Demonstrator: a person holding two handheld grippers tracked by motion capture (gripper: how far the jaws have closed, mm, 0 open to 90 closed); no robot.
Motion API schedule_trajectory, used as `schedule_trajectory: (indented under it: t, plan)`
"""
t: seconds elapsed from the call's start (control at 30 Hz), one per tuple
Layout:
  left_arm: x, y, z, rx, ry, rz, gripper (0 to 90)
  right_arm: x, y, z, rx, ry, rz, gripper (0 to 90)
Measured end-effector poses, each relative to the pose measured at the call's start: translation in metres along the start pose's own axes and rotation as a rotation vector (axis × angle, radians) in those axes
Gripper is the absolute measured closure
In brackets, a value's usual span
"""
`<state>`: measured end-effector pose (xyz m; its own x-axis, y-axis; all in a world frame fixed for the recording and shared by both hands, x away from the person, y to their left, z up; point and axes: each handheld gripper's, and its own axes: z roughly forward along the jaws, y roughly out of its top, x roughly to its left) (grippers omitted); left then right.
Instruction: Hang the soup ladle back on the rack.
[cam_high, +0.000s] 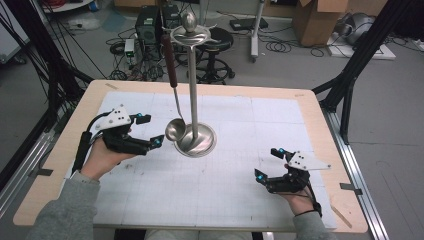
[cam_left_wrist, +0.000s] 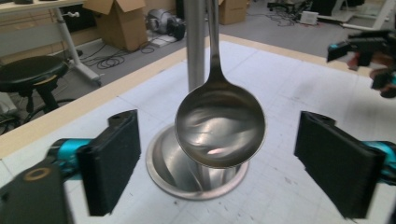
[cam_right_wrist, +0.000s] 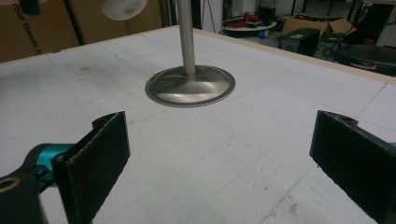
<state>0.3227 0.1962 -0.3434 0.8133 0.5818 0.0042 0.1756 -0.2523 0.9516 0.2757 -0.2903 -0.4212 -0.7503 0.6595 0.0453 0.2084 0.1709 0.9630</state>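
Setting: a lab or workshop — indicated by black metal rig struts (cam_high: 361, 47) framing a plywood-edged table (cam_high: 84, 107), tangled black cables (cam_high: 125, 60) on a grey floor, brown cardboard boxes (cam_high: 315, 17) and a black round stool (cam_high: 218, 42).

A silver ladle (cam_high: 175, 129) with a dark brown handle is hung on a silver stand (cam_high: 196, 139). The table (cam_high: 320, 125) is edged in pale wood, and its white mat (cam_high: 250, 165) is ruled with a faint grey grid. Both the left gripper (cam_high: 148, 131) and the right gripper (cam_high: 267, 163) are coloured black, with teal accents at the jaws and light grey top plates. Grey sleeves (cam_high: 70, 210) are worn.
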Motion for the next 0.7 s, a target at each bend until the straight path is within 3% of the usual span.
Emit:
schedule_trajectory:
  t: [0.07, 0.13, 0.17, 0.23, 0.47, 0.57, 0.7]
  plan:
    - [-0.002, -0.006, -0.002, -0.020, -0.021, 0.002, 7.5, 0.000, 0.000, 0.000, 0.002, -0.002, -0.002, 3.8]
    - [-0.003, -0.007, -0.005, 0.006, -0.010, 0.003, 2.9, 0.000, 0.000, 0.001, 0.005, -0.004, 0.000, 3.8]
    - [-0.004, -0.008, -0.008, -0.009, -0.009, -0.016, 1.7, 0.000, 0.001, 0.001, 0.005, -0.003, -0.003, 3.8]
    - [-0.005, -0.010, -0.014, -0.026, -0.026, -0.044, 1.7, 0.001, 0.001, 0.001, 0.003, -0.003, -0.006, 3.9]
    - [-0.004, -0.026, -0.030, -0.017, 0.007, -0.027, 1.7, 0.007, 0.003, 0.002, 0.009, 0.013, -0.027, 3.8]
    - [0.002, -0.033, -0.035, -0.071, 0.002, -0.098, 1.7, 0.006, 0.003, 0.002, 0.007, 0.006, -0.026, 3.8]
    - [0.007, -0.043, -0.037, -0.061, 0.046, -0.113, 1.7, 0.006, 0.003, 0.001, 0.006, 0.007, -0.028, 3.8]
